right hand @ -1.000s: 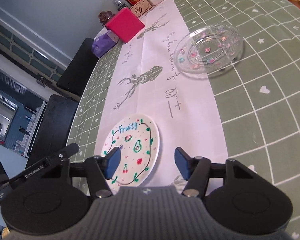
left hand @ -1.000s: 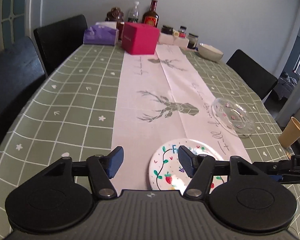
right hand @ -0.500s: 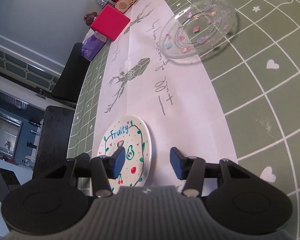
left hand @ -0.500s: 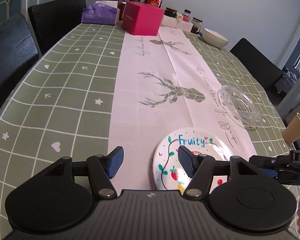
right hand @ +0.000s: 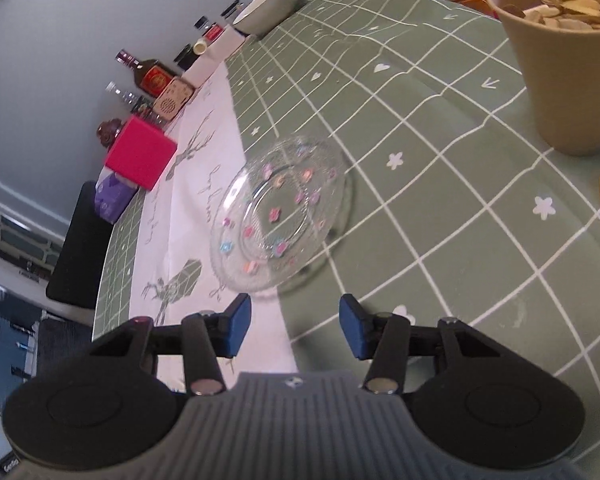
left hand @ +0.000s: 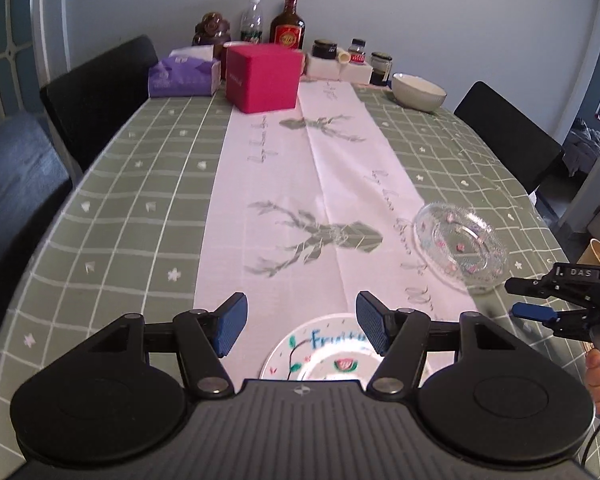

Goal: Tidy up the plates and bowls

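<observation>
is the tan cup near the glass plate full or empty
Nearly full. The right wrist view looks down into the tan cup and shows pale seed shells heaped close to its rim. It stands upright beyond the glass plate.

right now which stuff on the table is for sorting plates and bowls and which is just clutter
For the job:
glass plate
Fruity plate
white bowl

Lying about:
pink box
tissue pack
bottles
jars
tan cup
</observation>
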